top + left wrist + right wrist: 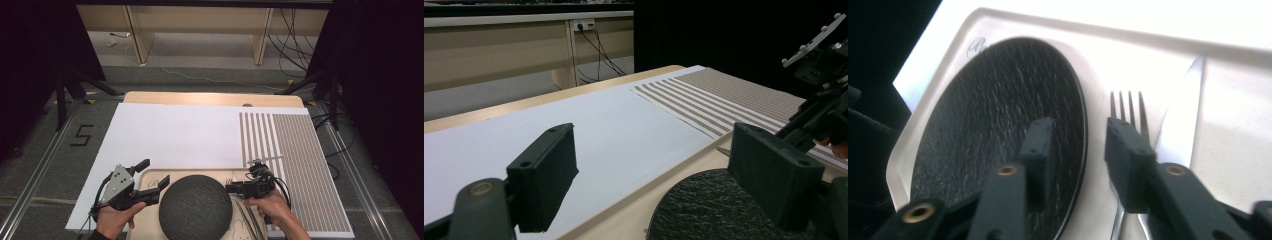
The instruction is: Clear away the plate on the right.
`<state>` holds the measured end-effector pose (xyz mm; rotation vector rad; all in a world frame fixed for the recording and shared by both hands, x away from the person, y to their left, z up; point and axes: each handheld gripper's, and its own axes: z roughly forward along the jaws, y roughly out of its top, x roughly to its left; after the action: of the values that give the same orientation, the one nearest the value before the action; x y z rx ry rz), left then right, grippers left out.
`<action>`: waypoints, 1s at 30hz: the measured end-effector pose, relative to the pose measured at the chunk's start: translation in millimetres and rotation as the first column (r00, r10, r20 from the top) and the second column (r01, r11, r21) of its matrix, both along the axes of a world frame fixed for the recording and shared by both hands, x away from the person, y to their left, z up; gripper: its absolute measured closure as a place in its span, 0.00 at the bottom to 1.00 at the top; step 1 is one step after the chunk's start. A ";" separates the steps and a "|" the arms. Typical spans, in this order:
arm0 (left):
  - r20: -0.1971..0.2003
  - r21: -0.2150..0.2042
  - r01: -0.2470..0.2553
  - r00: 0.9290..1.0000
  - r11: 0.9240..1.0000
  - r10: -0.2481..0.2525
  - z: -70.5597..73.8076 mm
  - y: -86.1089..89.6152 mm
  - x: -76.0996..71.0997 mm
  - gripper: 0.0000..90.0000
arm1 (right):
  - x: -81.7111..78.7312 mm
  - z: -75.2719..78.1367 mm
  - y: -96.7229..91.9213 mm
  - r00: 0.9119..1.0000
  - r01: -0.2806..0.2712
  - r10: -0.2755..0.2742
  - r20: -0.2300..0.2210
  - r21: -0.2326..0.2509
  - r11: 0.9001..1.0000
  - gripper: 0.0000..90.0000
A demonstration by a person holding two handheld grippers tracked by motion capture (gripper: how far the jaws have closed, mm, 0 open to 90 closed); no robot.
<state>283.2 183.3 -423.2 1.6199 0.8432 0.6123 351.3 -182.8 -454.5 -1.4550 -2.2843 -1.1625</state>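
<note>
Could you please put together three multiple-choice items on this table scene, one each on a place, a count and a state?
1. Where does the fork lie?
A. On the tray, beside the black plate
B. On top of the plate
C. On the striped mat

2. How many tines does the fork show in the right gripper view?
A. Two
B. Four
C. Six

3. How does the left gripper stand?
A. Shut on the plate
B. Shut on the fork
C. Open, with nothing gripped

Answers:
1. A, since the right gripper view shows the fork on the pale tray just past the plate's rim.
2. B, since four points stand out above the right gripper's fingers.
3. C, since the left gripper view shows its fingers wide apart with only the white sheet and the plate's edge beyond them.
</note>
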 end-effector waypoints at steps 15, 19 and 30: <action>-0.006 0.000 0.000 1.000 1.000 0.000 -0.3 0.0 0.4 0.21 | 0.1 29.0 -25.6 0.980 0.054 -0.061 0.188 0.044 0.998 0.43; -0.007 0.000 0.000 1.000 1.000 0.000 -0.4 0.1 0.4 0.21 | -2.5 35.8 -31.9 0.965 0.069 -0.076 0.250 0.036 0.997 0.39; -0.011 0.001 0.001 1.000 1.000 -0.001 -0.7 0.0 0.7 0.21 | -14.7 51.2 -44.7 0.913 0.099 -0.101 0.395 0.026 0.995 0.30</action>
<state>283.9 183.2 -423.9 1.6257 0.8500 0.6035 336.6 -227.5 -403.3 -1.4580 -2.4768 -1.6236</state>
